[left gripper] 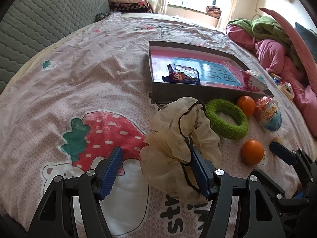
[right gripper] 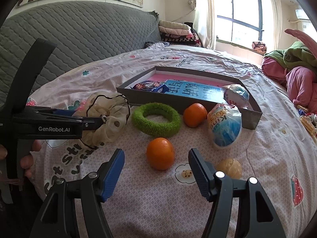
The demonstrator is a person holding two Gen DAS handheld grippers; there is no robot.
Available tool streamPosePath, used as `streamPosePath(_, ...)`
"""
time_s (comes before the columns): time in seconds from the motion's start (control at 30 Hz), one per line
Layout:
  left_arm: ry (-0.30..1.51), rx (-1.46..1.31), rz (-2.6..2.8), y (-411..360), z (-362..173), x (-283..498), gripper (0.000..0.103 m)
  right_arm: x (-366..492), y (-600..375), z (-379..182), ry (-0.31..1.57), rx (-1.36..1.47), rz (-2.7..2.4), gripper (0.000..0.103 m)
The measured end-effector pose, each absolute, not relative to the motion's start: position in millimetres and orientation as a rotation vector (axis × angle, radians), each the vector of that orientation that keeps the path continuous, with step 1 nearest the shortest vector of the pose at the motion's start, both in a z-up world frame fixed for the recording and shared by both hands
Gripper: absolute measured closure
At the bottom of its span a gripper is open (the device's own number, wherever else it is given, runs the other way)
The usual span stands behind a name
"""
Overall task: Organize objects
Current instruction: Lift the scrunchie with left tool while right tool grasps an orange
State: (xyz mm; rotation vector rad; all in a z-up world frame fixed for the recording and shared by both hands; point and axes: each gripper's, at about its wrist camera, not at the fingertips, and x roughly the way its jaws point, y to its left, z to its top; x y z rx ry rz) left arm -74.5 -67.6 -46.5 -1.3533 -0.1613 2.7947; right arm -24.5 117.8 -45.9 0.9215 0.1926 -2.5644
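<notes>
My left hand-held gripper stands with its blue ribbed jaws wide apart over the bed, which is covered with a pink sheet printed with strawberries and bears. A cream, sheer fabric scrunchie with dark edging is draped around one of its jaws; the other jaw is clear of it, so nothing is clamped. In the right wrist view the same scrunchie bunches at the tip of that gripper.

My right hand-held gripper is also released, jaws parted and holding nothing. A round orange mandarin lies on the sheet just beyond and between its jaws, apart from both. A small pale peeled fruit lies just beside one jaw.

Further off, a fuzzy green knitted ring lies flat beside the scrunchie, and a second orange mandarin sits between the ring and a foil-wrapped egg-shaped treat in blue, white and red. Both are close against the near wall of a shallow grey cardboard tray with a pink and blue printed floor. Inside the tray lie a dark blue snack packet at one end and a smaller wrapped egg in the opposite corner.

A heap of pink and green clothing lies at the bed's far side.
</notes>
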Motion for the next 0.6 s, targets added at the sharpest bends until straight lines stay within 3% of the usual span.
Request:
streamPosePath(0.27,-0.172,-1.325,2.792,-66.6,-52.7,-80.9,0.033,-36.2,115.8,-53.2,0.185,0.948,-2.551,0.044)
streamPosePath(0.4,-0.168,-1.319,2.801,-65.4,-55.2,-83.0,0.033,-42.5,116.9,-58.9,0.179,0.976,-2.535,0.051)
streamPosePath(0.5,-0.158,-1.309,2.818,-64.2,-57.0,-83.8,0.033,-43.6,116.4,-63.0,0.185,0.994,-2.512,0.062)
streamPosePath(0.6,-0.161,-1.286,2.838,-64.7,-56.9,-83.4,0.034,-43.6,116.9,-66.1,0.189,1.007,-2.500,0.065)
